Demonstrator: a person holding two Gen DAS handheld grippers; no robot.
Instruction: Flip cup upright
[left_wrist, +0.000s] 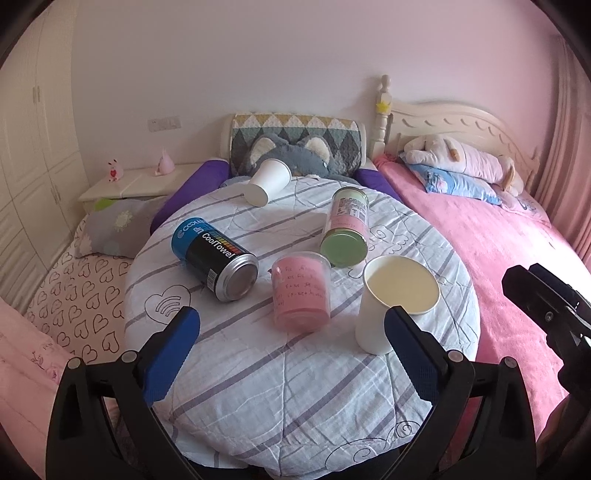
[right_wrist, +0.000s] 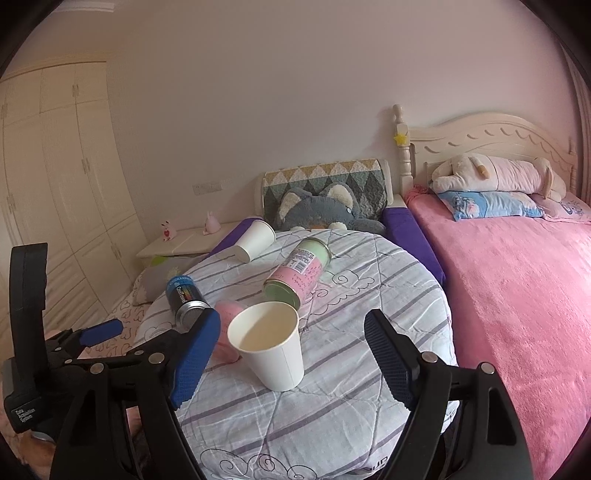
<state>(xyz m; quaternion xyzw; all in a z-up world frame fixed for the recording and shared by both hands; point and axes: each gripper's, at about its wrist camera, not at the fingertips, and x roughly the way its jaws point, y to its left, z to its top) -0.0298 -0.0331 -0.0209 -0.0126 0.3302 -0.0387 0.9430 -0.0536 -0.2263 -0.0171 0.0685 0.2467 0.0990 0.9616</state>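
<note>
A white paper cup stands upright, mouth up, on the round table covered in striped cloth; it also shows in the right wrist view. A second white paper cup lies on its side at the table's far edge, also seen in the right wrist view. My left gripper is open and empty, its right finger just in front of the upright cup. My right gripper is open and empty, its fingers either side of the upright cup, not touching it.
A blue and black can, a pink translucent cup and a green-lidded can lie on the table. A bed with pink cover is on the right, a heart-print bed on the left, a grey plush behind.
</note>
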